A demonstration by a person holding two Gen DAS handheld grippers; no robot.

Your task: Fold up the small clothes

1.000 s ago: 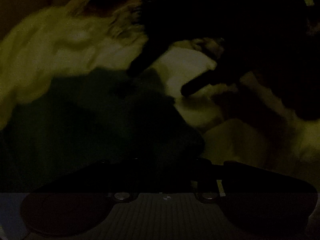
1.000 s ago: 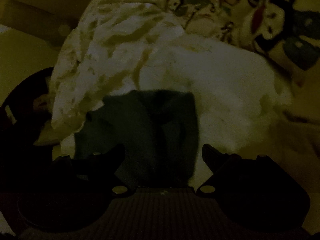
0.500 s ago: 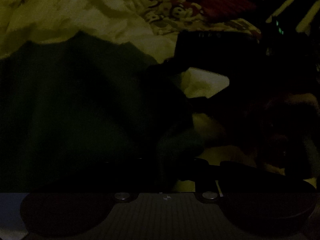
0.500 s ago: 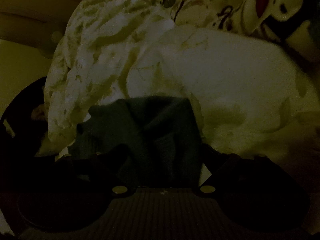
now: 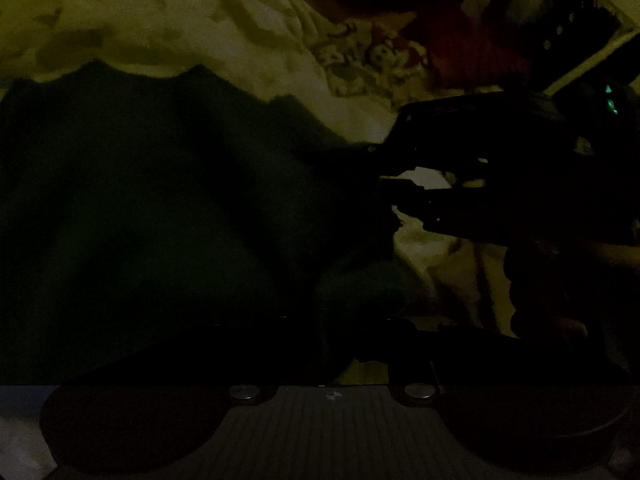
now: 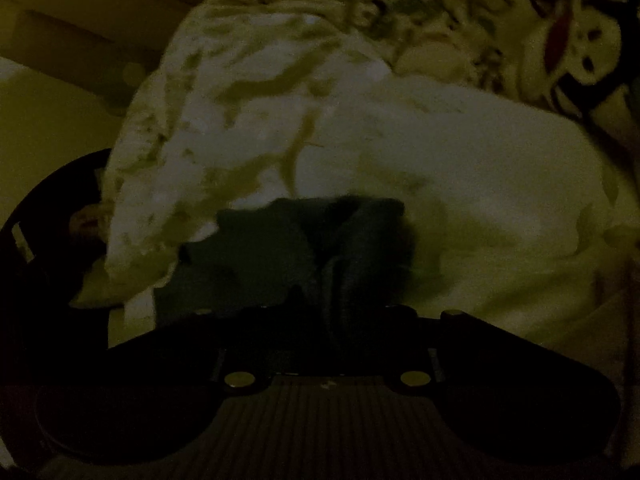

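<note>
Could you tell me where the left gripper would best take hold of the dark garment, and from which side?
Probably the dark garment's near edge, from the side opposite the right gripper, which has just been closing on its far-right corner. The cloth spreads broad over the pale bedding, so an opposite edge pinch should let both lift it evenly. The left gripper's own fingers are too dark to judge.

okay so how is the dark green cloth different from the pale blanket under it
The dark green cloth is one plain deep colour; the pale blanket is whitish with olive blotches. The cloth is the smaller piece and lies on top; the blanket spreads well past it. The cloth is bunched between the right gripper's fingers, which have just been closing; the blanket is ungripped. Both are soft and rumpled.
</note>
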